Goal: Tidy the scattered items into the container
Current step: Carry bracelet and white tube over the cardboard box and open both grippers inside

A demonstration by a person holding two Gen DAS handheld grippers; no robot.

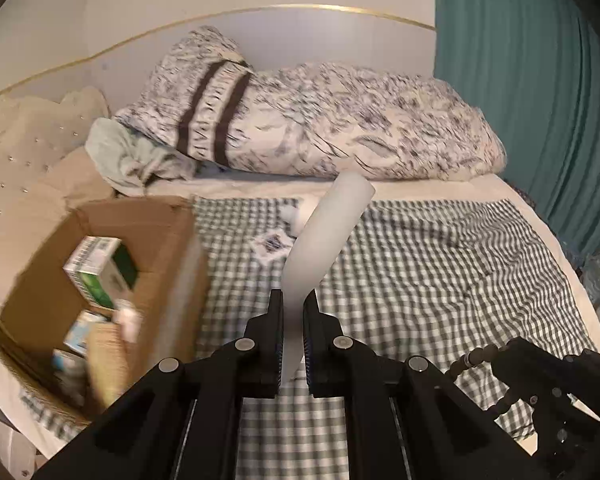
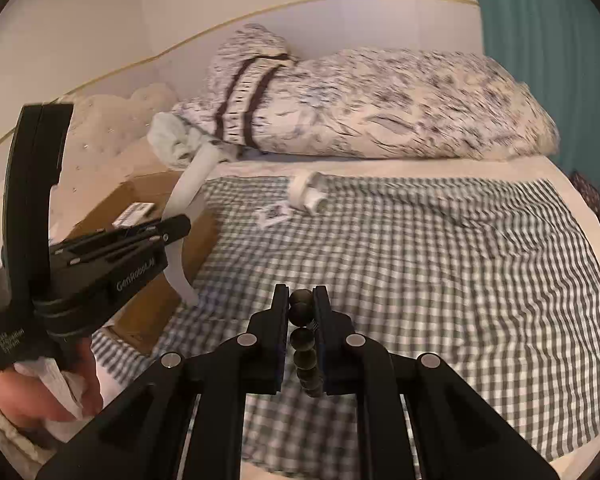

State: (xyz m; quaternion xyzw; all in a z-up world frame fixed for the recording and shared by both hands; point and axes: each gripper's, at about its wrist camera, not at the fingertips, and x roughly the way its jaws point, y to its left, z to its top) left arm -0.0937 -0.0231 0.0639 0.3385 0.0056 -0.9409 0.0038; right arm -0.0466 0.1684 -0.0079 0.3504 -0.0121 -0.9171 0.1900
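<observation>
Matt brown cardboard box (image 1: pixel 172 236); woven gingham cloth (image 1: pixel 440 264); smooth, seemingly plastic white shoehorn (image 1: pixel 320 236); glossy dark beads (image 2: pixel 302 328).

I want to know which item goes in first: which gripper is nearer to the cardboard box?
Left. The left gripper hangs right beside the cardboard box; the right gripper is out over the checkered cloth.

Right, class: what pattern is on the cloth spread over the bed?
Green-and-white gingham cloth; clearest in the right wrist view.
</observation>
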